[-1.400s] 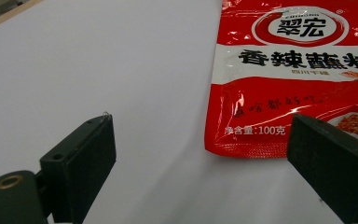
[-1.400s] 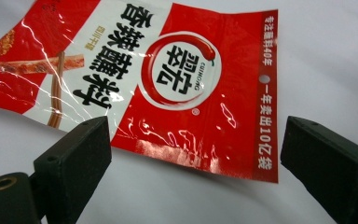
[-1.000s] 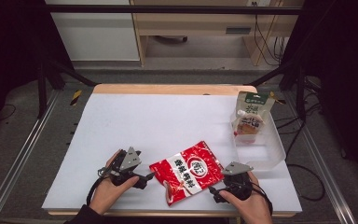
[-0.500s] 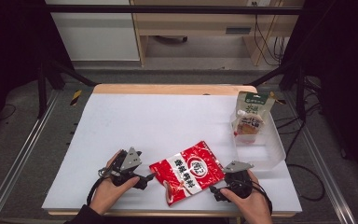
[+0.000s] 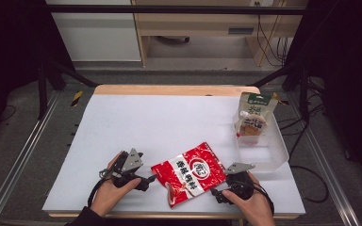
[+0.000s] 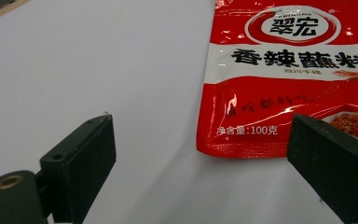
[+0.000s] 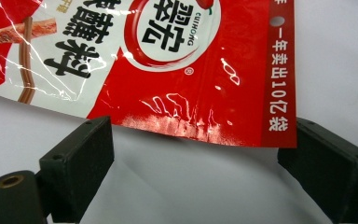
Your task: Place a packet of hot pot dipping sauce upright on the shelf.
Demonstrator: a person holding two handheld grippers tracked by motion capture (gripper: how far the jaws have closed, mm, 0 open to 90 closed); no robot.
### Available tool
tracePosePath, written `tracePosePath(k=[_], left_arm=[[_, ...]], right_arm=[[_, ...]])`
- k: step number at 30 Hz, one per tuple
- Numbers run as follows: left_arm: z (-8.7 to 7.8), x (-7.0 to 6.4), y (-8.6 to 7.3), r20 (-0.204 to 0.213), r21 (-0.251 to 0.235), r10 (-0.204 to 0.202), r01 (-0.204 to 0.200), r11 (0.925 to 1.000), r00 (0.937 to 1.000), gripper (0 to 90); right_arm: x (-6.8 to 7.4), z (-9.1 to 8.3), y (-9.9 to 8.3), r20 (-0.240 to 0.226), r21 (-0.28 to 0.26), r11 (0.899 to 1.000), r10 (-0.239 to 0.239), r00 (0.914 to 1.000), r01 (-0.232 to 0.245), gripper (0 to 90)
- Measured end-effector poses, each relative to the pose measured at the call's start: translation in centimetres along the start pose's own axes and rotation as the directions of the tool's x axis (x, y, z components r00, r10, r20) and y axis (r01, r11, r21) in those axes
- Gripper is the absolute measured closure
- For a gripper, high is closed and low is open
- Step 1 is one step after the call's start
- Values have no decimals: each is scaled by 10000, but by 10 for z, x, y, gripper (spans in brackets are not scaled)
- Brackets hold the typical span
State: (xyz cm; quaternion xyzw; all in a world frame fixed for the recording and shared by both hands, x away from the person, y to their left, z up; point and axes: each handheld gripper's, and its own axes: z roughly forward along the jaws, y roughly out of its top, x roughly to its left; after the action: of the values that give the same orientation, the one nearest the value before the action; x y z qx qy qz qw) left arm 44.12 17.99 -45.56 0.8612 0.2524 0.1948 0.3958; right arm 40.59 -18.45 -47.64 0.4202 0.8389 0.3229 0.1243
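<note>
— So, where do we stand with the red seasoning pouch?

— We see it lying flat on the white table, close to the near edge, turned at a slant between our two hands. Its white band carries dark Chinese lettering, with a round logo above.

— And our left gripper?

— Its jaws are spread wide and hold nothing. In the left gripper view the pouch's sealed bottom edge lies just ahead of them, nearer the right-hand jaw, with bare table in front of the other.

— The right gripper?

— Wide as well, and empty. In the right gripper view the pouch's edge with the white-lettered strip and the small hang hole sits just beyond the jaw tips, spanning most of the gap between them. We cannot tell whether either jaw touches the film.

— Anything else on the table?

— A clear plastic bin at the right side, well apart from the red pouch, with a green-topped spouted pouch standing at its far end
</note>
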Motion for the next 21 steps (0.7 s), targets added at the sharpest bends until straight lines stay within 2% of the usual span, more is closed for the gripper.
tracePosePath(k=[6,10,13,18,21], left_arm=[[0,0,0,-17,15,-2,2,10000,10000,80],[0,0,0,-14,18,5,-5,10000,10000,80],[1,0,0,2,34,7,-7,10000,10000,80],[0,0,0,-24,48,21,-21,10000,10000,80],[1,1,0,-12,70,25,-25,10000,10000,80]], right_arm=[[2,-6,3,-174,-450,9989,94,9998,-102,210],[2,-9,5,-104,-651,9978,104,9999,-110,326],[2,-10,7,-83,-816,9966,74,9999,-81,422],[2,-12,14,268,-1023,9947,78,9996,-50,647],[2,-13,17,285,-1161,9929,284,9992,-249,773]])
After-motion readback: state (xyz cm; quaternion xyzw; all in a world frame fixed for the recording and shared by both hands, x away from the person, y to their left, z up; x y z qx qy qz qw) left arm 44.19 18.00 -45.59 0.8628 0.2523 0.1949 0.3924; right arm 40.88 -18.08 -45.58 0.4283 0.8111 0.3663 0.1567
